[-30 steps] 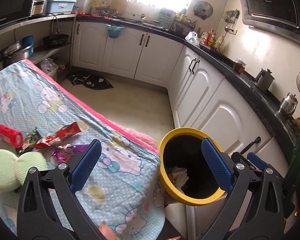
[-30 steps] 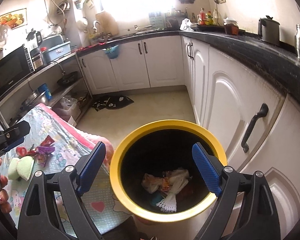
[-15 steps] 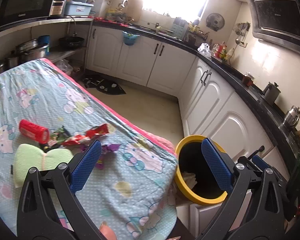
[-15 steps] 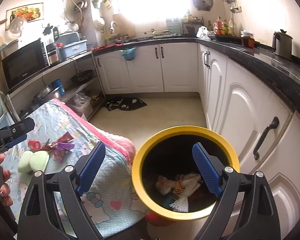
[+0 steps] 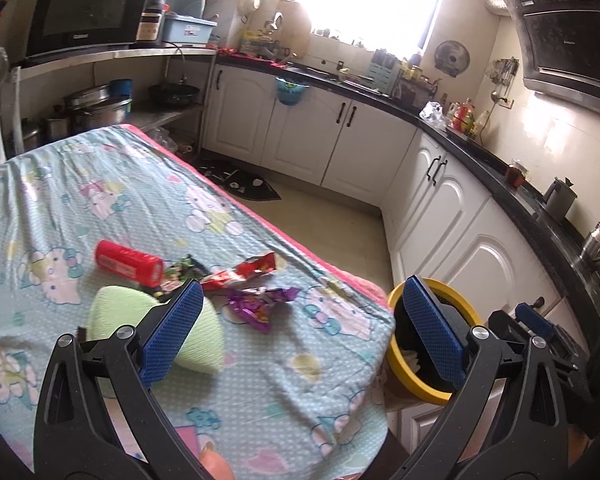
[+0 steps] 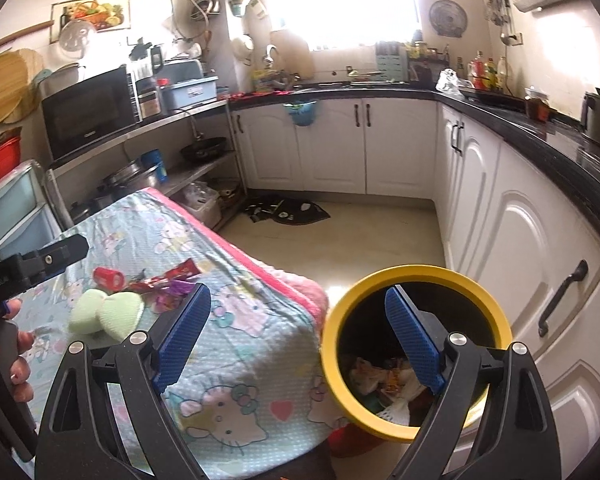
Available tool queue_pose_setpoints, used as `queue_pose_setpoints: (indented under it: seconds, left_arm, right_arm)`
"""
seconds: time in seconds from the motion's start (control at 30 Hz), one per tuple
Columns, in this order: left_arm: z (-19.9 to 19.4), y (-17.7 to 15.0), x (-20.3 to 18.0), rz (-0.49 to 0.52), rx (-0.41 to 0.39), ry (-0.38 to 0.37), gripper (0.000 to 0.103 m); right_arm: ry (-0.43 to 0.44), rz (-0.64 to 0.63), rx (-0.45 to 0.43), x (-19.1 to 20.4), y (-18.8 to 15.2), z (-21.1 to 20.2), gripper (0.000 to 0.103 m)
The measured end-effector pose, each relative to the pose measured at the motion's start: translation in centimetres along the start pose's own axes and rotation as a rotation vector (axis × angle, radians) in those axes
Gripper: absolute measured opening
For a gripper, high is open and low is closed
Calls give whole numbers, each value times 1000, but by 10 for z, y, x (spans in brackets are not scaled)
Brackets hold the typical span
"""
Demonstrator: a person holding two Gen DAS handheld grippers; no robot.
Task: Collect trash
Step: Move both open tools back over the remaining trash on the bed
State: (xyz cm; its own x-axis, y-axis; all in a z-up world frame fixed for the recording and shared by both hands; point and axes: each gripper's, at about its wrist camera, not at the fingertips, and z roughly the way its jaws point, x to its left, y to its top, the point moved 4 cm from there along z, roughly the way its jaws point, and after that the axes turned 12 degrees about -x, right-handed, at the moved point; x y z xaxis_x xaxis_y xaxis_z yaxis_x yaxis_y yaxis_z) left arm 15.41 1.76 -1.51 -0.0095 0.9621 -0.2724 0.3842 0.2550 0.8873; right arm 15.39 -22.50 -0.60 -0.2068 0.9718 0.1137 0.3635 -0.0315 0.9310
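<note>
Looking along the left gripper [image 5: 300, 328], its blue jaws stand wide apart and grip nothing. Between and beyond them, on the cartoon-print tablecloth [image 5: 284, 392], lie a red can [image 5: 128, 262], a red wrapper [image 5: 244, 272], a purple wrapper [image 5: 260, 304] and a pale green sponge [image 5: 156, 328]. The yellow-rimmed bin [image 5: 468, 312] sits off the table's right corner, partly behind the right jaw; a second ago it filled the middle of this view. From the right gripper [image 6: 296, 340], jaws equally wide and empty, the bin [image 6: 420, 274] holds crumpled trash [image 6: 380, 372] and now sits to the right, with more tablecloth [image 6: 236, 344] showing. The same trash pile sits far left near the hand [image 6: 18, 364] holding the other gripper.
</note>
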Motion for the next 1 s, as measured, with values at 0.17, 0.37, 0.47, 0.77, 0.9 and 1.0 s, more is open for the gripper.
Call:
queue_pose_setpoints:
  seconds: [0.17,0.37,0.47,0.77,0.9,1.0]
  left_arm:
    - [-6,-2,19,-10,4,33,92]
    - [-10,0,44,-30,8,72,92]
    - [-13,7,58,-43,-4,98,92]
    - [-20,17,101,-65,-13,178,92]
    - [-23,17,122,-85,-8,212,92]
    - [-23,14,136,-101,6,229,92]
  right_arm:
    - [34,-21,4,18,0,0,86]
    - [83,-58,18,43,-1,4,86]
    - [109,-71,28,53,-2,7,86]
    - [178,-96,66,79,-9,21,86]
    - [200,-100,85,88,-12,30,86]
    - [212,-100,101,95,-15,40,86]
